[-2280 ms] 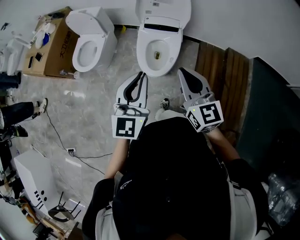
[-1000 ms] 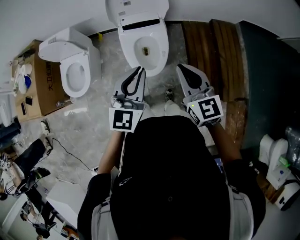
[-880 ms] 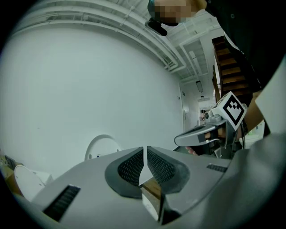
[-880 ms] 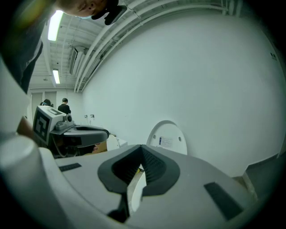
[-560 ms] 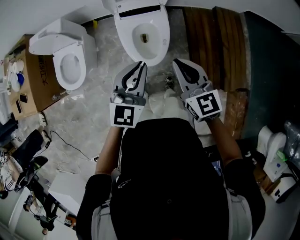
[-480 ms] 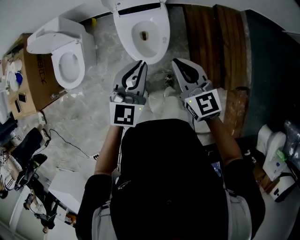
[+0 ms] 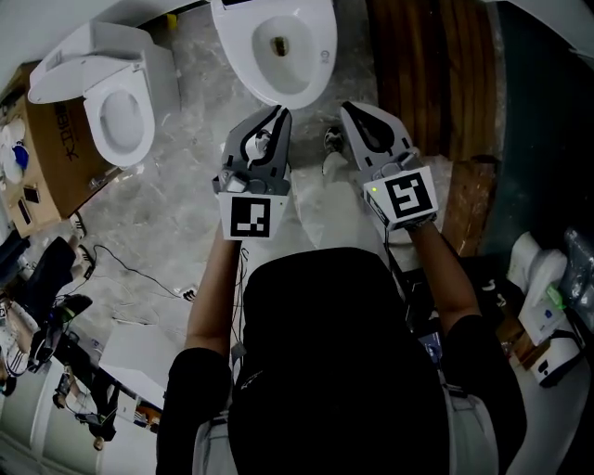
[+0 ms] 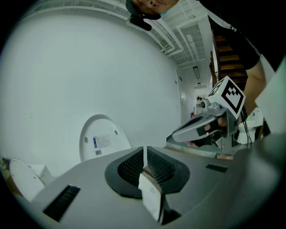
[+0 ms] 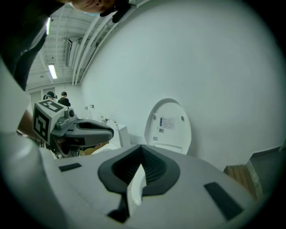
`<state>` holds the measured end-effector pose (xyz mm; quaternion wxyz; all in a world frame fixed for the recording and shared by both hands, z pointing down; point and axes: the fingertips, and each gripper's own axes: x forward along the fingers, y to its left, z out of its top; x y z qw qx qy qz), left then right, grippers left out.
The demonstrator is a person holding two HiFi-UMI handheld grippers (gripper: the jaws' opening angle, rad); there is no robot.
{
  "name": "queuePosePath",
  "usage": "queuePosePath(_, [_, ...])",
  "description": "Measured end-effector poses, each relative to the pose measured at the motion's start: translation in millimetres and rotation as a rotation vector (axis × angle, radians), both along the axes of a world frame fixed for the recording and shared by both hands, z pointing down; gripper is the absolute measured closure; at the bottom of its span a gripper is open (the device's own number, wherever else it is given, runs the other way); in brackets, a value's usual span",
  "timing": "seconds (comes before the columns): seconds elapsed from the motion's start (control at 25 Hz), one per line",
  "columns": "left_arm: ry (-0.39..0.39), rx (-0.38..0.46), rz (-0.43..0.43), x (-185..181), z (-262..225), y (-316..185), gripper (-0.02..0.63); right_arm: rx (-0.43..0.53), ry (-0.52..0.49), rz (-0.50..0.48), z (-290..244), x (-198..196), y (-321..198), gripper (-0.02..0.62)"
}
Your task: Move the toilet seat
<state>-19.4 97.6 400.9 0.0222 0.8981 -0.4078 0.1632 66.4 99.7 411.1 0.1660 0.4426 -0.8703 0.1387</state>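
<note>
Toilet (image 7: 314, 65) farther up head view — left gripper (image 7: 277, 112), right gripper (image 7: 346, 110) unchanged, closed.

Even bright light (fisheye-warped edges)

Workshop or test space: a toilet (image 7: 274, 46) and a second toilet (image 7: 111, 97) stand side by side on a stone floor (image 7: 186, 186), near a cardboard box (image 7: 51, 162), loose cables (image 7: 148, 278) and wooden boards (image 7: 436, 65).

Grey marbled floor (image 7: 176, 204) around a cardboard box (image 7: 60, 158). Well apart to the right of the box, brown wooden boards (image 7: 436, 65). Behind the box, plain white wall (image 7: 56, 14).
</note>
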Motion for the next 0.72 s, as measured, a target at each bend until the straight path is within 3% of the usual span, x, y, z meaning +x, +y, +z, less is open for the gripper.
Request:
queuePosePath(0.2, [0.010,-0.052,-0.005,2.6,45.0,-3.0,0.573,-0.034,0.023,0.019,38.7,1.0,-2.1,0.584])
queuePosePath(0.72, [-0.041,-0.121,0.029,9.9,151.8,-24.8,0.574,-0.103,0.085,-0.100,141.4,-20.3,-9.9,0.584])
